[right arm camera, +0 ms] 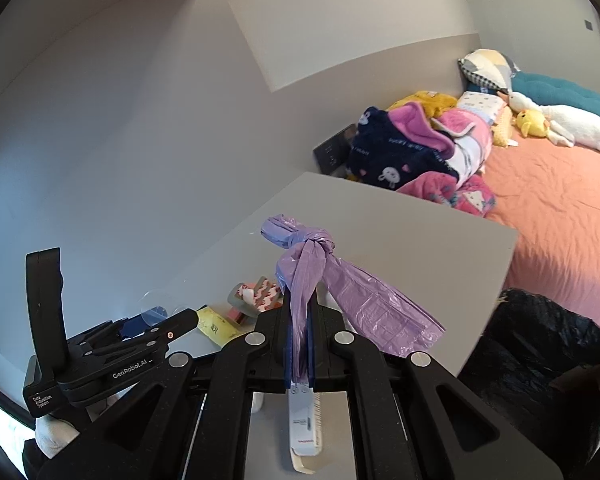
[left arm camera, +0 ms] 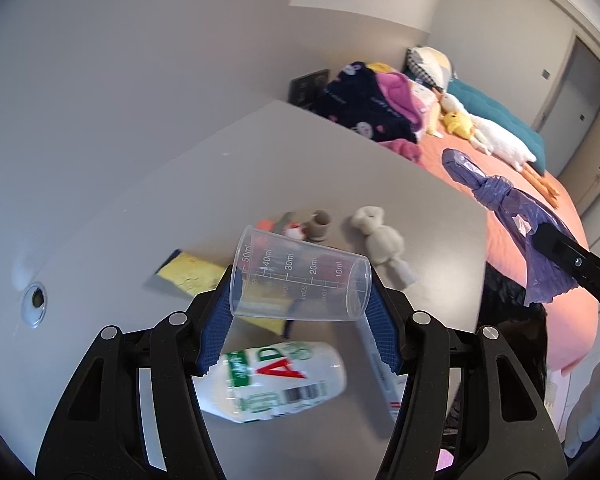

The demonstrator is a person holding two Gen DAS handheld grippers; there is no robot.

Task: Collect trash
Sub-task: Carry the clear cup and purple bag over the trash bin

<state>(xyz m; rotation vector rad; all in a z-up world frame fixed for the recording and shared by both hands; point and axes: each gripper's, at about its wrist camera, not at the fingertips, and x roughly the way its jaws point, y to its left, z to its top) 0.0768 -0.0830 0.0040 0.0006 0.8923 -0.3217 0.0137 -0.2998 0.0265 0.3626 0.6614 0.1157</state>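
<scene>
I hold a clear measuring cup (left arm camera: 300, 276) crosswise in my left tool (left arm camera: 302, 312), the blue pads (left arm camera: 382, 328) pressing its mouth end and its base end, so the cup lies on its side above the grey tabletop (left arm camera: 259, 152). Its printed scale faces my camera (figures legible, running toward the mouth at the left). Directly below the left tool lies a white bottle (left arm camera: 275, 380) with green and red lettering, on its side on the tabletop. Ahead of the cup I see a yellow paper (left arm camera: 191, 274), a small grey roll core (left arm camera: 320, 224) and a crumpled white tissue (left arm camera: 380, 240), all resting apart from one another.

My right tool (right arm camera: 298, 340) is pressed together on a knotted purple plastic bag (right arm camera: 320, 268); the knot stands above the fingertips and the loose end drapes to the right of them. Under this tool lies a white narrow strip (right arm camera: 304, 424), which I cannot identify. To its left the left tool shows, black-bodied. To its lower right stands a bin lined with a black bag (right arm camera: 540, 352), beside the tabletop edge. Beyond lies a bed (right arm camera: 560, 208) with an orange cover, heaped clothes (right arm camera: 420, 148) and soft toys (right arm camera: 560, 124).
</scene>
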